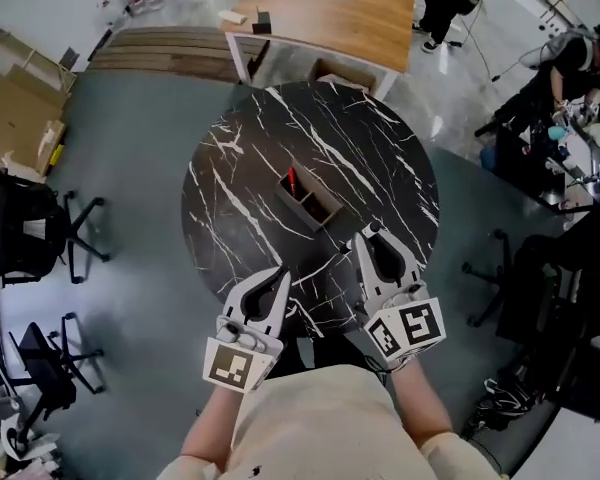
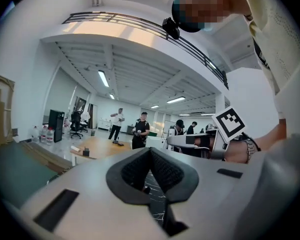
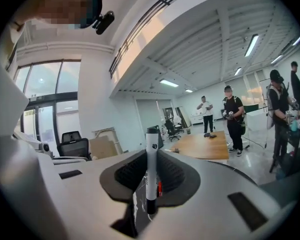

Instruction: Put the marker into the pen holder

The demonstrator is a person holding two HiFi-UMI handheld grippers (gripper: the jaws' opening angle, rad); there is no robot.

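Note:
A dark box-shaped pen holder (image 1: 315, 208) stands near the middle of the round black marble table (image 1: 240, 168), with a red pen (image 1: 291, 179) upright in its far compartment. My right gripper (image 1: 371, 231) hovers just right of the holder's near end. It is shut on a white marker (image 3: 151, 169) with black ends, held upright between the pads (image 3: 176, 174); the red pen (image 3: 160, 188) shows just behind it. Over the table's near edge, my left gripper (image 1: 281, 274) is shut with nothing in it, its pads (image 2: 165, 171) meeting at the tips.
A wooden table (image 1: 320, 13) stands beyond the marble one. Black office chairs (image 1: 25, 238) are on the left, cardboard (image 1: 15, 108) at the far left. People and equipment (image 1: 570, 98) crowd the right side.

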